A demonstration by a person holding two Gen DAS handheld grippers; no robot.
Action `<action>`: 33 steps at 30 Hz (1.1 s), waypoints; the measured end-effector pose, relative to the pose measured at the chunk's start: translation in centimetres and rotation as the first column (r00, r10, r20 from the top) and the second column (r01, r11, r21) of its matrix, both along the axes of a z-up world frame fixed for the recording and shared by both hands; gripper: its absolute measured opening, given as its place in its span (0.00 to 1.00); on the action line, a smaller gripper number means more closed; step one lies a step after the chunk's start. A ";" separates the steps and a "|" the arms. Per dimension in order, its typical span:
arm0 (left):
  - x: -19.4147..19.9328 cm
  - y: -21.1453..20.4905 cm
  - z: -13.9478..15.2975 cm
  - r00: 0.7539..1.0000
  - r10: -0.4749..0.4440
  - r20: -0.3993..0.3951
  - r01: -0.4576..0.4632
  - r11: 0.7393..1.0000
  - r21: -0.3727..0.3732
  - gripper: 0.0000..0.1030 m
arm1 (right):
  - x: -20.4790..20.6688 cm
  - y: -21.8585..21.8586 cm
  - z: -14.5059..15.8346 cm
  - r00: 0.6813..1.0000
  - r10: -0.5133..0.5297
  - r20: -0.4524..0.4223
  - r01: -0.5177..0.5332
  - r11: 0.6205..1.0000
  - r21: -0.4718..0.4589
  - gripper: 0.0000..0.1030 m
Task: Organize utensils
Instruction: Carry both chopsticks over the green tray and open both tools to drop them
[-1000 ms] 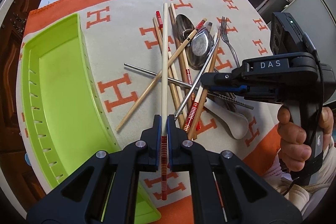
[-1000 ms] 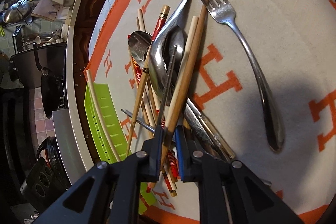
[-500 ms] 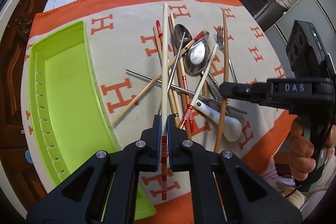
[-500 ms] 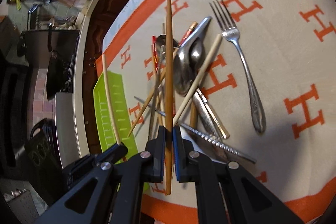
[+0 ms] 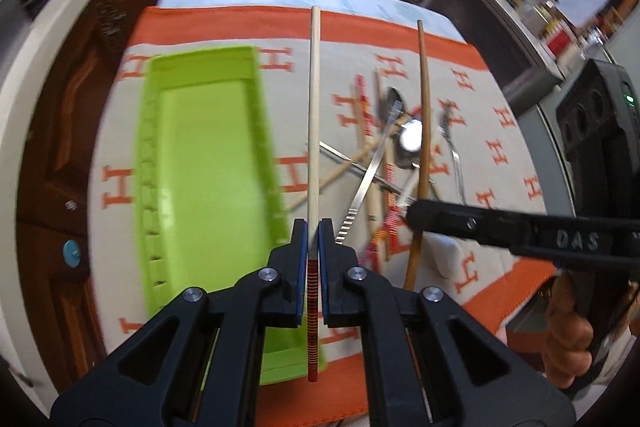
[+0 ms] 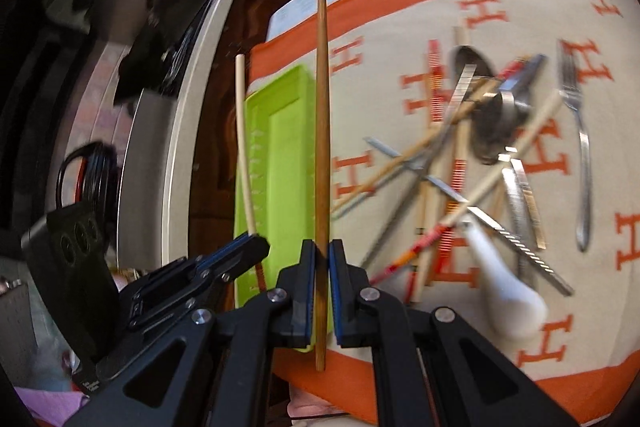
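Chopsticks are the business at this moment: the left tongs [image 5: 313,239] pinch a pale chopstick [image 5: 313,115] with a red-banded end, and the right tongs [image 6: 319,259] pinch a brown chopstick [image 6: 321,131], each stick clamped near its thick end and pointing away along the fingers. A second ago the right tongs were down in the utensil heap [image 6: 472,163] with the brown stick lying among the others; half a second ago it was already lifted, and now both pairs have swung from the heap toward the green tray [image 5: 208,163], which fills much more of the left view and sits under the brown stick in the right view. The tray lies along the left edge of the counter on an orange-and-cream cloth [image 5: 500,163] and looks empty as far as it shows. The heap stays near the middle of the counter, toward its right side: more chopsticks, metal ones too, a steel spoon [image 6: 496,115], a white ceramic spoon [image 6: 504,291] and a fork [image 6: 580,147] lying a little apart nearer the right edge. My reading is that the picking step is done for this pair and the carry to the tray is under way; both sticks hang above the cloth, neither yet inside the tray. Motion blur hides finer detail, so whether the two sticks match in length I cannot tell
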State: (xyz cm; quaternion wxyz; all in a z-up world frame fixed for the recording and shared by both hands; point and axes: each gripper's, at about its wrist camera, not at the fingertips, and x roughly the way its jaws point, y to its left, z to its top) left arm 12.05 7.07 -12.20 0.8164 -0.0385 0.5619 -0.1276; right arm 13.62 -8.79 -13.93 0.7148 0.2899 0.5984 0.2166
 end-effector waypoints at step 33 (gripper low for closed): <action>-2.1 5.9 -1.9 0.971 0.217 0.104 -0.229 0.967 0.110 0.43 | 0.1 7.6 -0.2 0.982 0.169 0.079 -0.148 0.964 -0.223 0.19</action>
